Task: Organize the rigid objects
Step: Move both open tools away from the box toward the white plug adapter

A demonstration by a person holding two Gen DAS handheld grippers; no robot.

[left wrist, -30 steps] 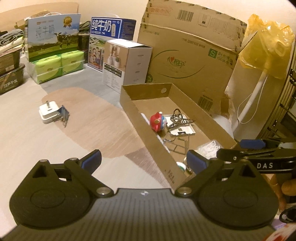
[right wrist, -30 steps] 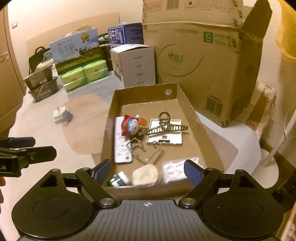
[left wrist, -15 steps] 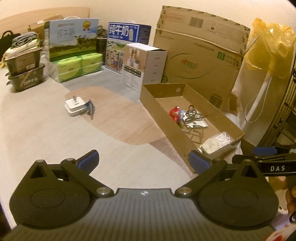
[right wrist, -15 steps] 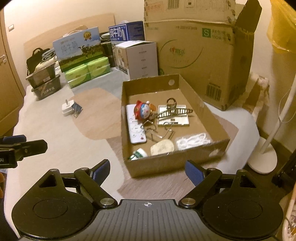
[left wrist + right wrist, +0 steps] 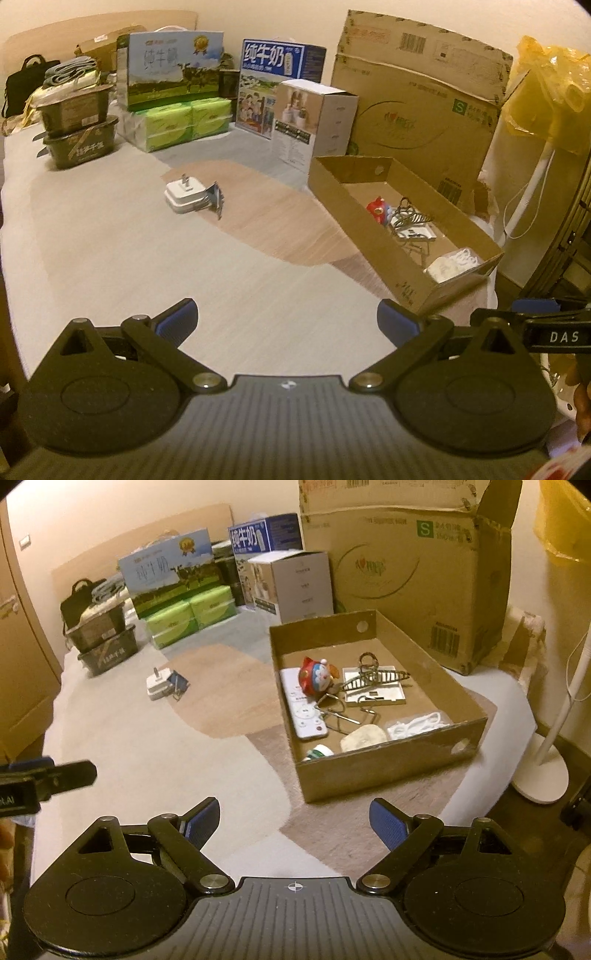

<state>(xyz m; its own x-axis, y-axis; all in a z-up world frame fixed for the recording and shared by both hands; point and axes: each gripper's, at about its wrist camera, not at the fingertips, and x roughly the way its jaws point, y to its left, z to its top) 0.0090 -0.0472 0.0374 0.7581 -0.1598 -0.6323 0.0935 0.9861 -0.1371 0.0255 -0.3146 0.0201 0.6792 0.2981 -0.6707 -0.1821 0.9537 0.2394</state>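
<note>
A shallow cardboard tray [image 5: 391,764] stands on the rug and holds a white remote [image 5: 303,709], a red and blue toy figure [image 5: 316,675], a metal hair claw [image 5: 373,674], wire hooks, a white plate and small white items. It also shows in the left wrist view [image 5: 402,273]. A white charger plug [image 5: 184,192] with a blue clip [image 5: 216,197] beside it lies on the rug, apart from the tray; both show in the right wrist view [image 5: 159,683]. My left gripper [image 5: 286,321] is open and empty. My right gripper [image 5: 293,819] is open and empty.
Milk cartons [image 5: 170,70], green tissue packs [image 5: 177,125], a white box [image 5: 314,114] and a large cardboard box [image 5: 402,572] line the back. Dark baskets [image 5: 77,125] stand at the left. A white fan stand [image 5: 543,771] is right of the tray.
Both grippers have pulled back and away from the tray, which now looks smaller and farther. The left view has swung left, bringing the plug and clip nearer the middle.
</note>
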